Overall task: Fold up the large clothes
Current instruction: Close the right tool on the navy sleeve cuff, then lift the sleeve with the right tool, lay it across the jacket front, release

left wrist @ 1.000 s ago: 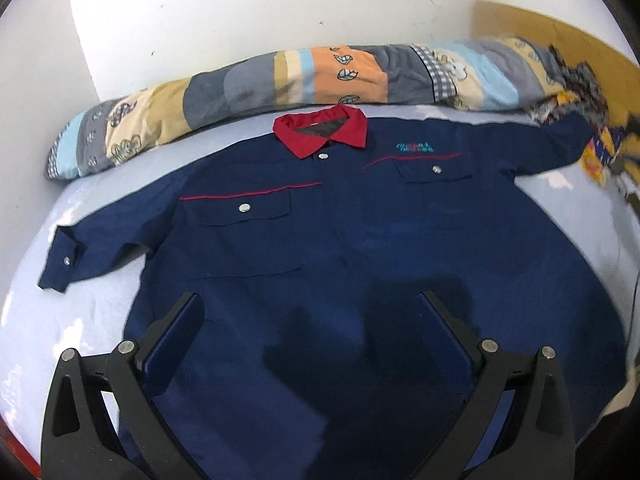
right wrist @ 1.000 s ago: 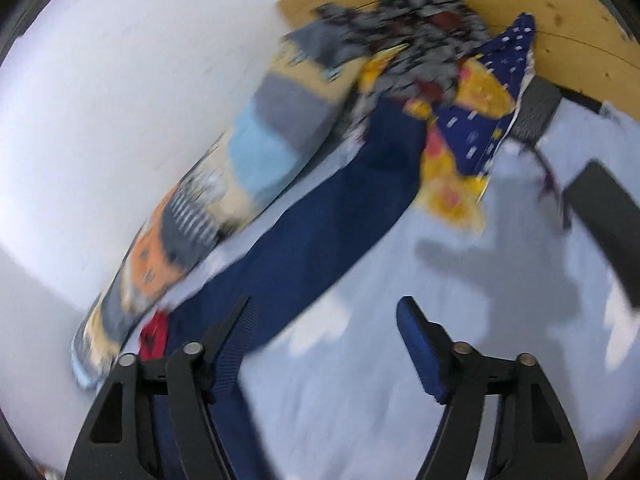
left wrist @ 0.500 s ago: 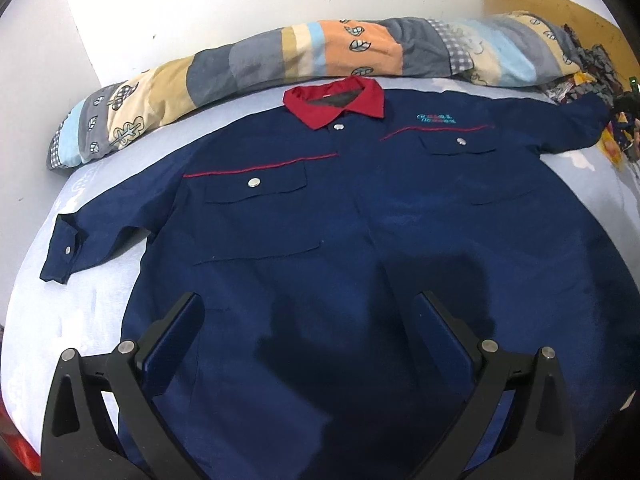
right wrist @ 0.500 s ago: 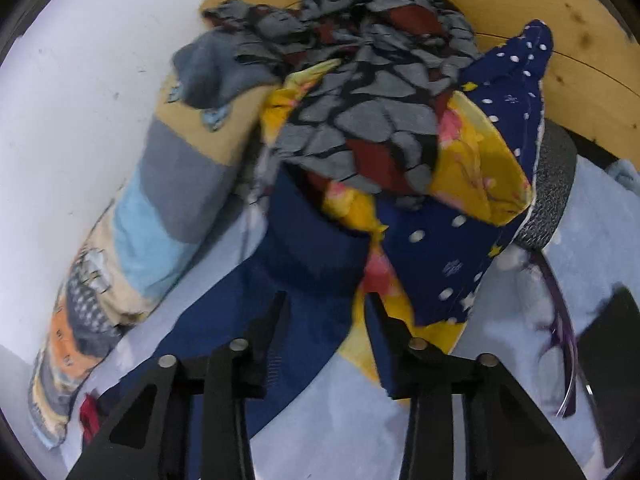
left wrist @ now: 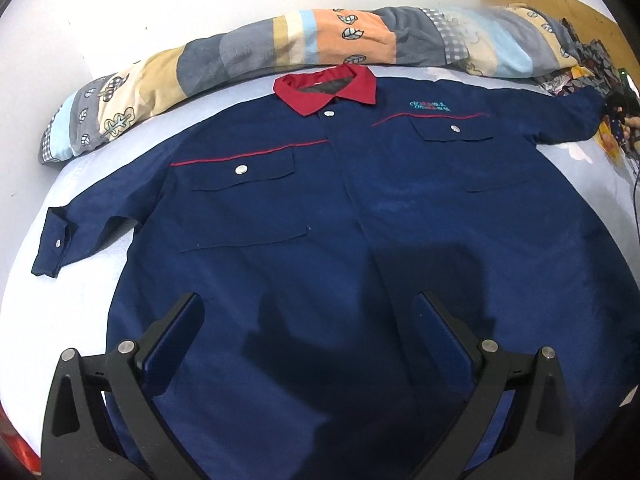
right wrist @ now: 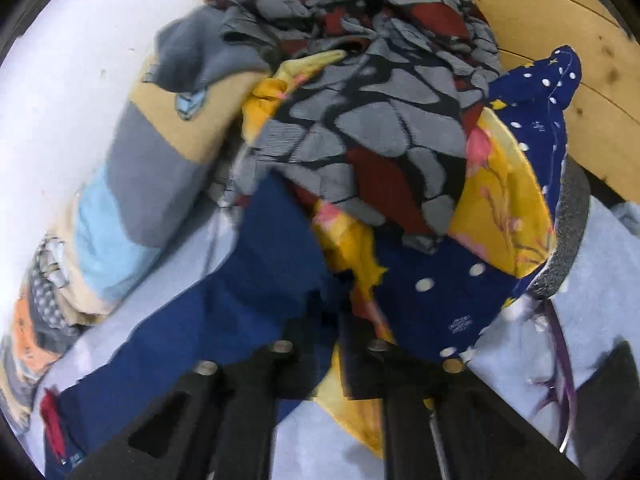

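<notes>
Navy shirt [left wrist: 360, 216] lies flat ahead of my left gripper [left wrist: 308, 312], which gapes wide and holds nothing. Its sleeve [right wrist: 208, 320] runs forward between my right gripper's [right wrist: 328, 344] nearly closed jaws; grip unclear.

The navy shirt [left wrist: 360, 220] ahead of the left gripper [left wrist: 308, 332] is matt woven cloth with a red cloth collar [left wrist: 326, 88] and 2 shiny metal-looking pocket snaps. The gripper fingers [left wrist: 172, 340] look like matt black plastic. Behind the shirt lies a soft fleecy patchwork blanket [left wrist: 280, 44]. Beyond the right gripper [right wrist: 328, 344], the headboard [right wrist: 560, 40] is smooth pale wood.
</notes>
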Available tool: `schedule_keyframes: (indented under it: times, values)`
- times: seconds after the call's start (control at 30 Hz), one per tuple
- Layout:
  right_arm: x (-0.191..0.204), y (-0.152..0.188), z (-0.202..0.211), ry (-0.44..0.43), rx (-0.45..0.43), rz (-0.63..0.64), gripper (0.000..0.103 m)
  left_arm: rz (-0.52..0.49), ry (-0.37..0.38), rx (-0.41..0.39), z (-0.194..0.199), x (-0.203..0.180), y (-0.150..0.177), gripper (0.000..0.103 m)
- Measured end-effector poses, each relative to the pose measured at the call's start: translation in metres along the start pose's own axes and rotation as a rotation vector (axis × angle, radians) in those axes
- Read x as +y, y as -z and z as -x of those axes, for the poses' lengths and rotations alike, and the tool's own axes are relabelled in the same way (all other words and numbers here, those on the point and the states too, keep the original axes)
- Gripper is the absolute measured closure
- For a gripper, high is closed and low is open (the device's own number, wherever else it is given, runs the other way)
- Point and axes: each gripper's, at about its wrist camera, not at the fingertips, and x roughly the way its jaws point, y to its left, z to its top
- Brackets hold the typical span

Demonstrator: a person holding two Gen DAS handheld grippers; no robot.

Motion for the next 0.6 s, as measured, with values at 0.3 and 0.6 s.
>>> schedule_keyframes:
  times: [0.3, 0.6]
  values:
    - [0.029, 0.008, 0.072, -0.094, -0.114, 0.033, 0.098, 0.012, 0.025, -0.037, 0.015, -0.001, -0.003, 0.0]
    - [0.13, 0.009, 0.173, -0.219, -0.158, 0.142, 0.098, 0.071, 0.05, -0.085, 0.036, 0.014, -0.008, 0.0]
